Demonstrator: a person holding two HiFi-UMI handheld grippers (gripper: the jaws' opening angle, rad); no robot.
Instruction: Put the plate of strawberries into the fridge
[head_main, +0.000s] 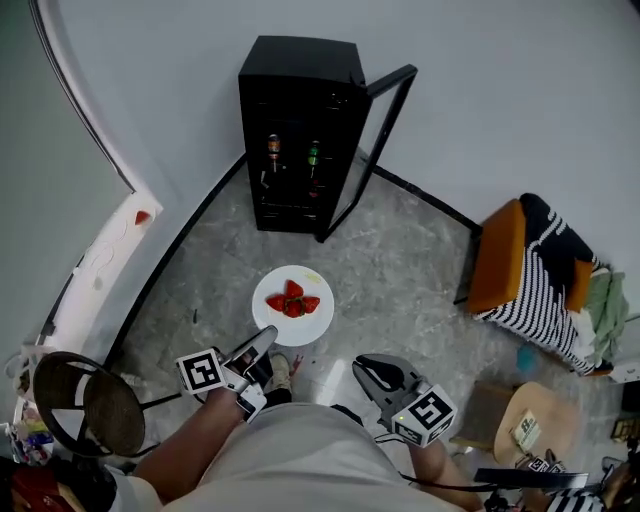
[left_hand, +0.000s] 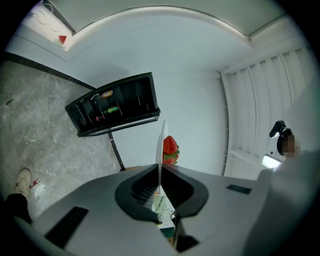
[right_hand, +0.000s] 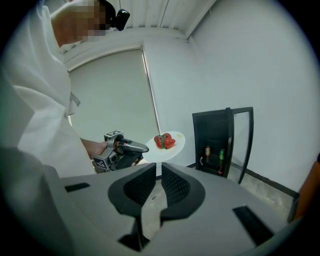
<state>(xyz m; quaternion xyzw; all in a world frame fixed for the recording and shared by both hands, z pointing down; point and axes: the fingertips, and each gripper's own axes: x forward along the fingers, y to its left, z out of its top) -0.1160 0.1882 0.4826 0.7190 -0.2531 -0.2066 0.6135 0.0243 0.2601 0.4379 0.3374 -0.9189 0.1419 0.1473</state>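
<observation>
A white plate (head_main: 312, 322) with red strawberries (head_main: 293, 301) hangs above the floor in front of me. My left gripper (head_main: 267, 337) is shut on its near rim. In the left gripper view the plate (left_hand: 160, 145) runs edge-on between the jaws, with the strawberries (left_hand: 170, 148) beyond. The black fridge (head_main: 298, 130) stands against the far wall, its glass door (head_main: 372, 140) swung open to the right and bottles (head_main: 273, 150) on a shelf. My right gripper (head_main: 362, 368) is shut and empty, low to the right. Its view shows the plate (right_hand: 174, 146), the left gripper (right_hand: 143, 148) and the fridge (right_hand: 216, 145).
A chair with an orange cushion and striped cloth (head_main: 530, 268) stands at the right. A round black stool (head_main: 85, 402) is at the lower left, and a small round wooden table (head_main: 540, 422) at the lower right. A white ledge (head_main: 100, 262) runs along the left wall.
</observation>
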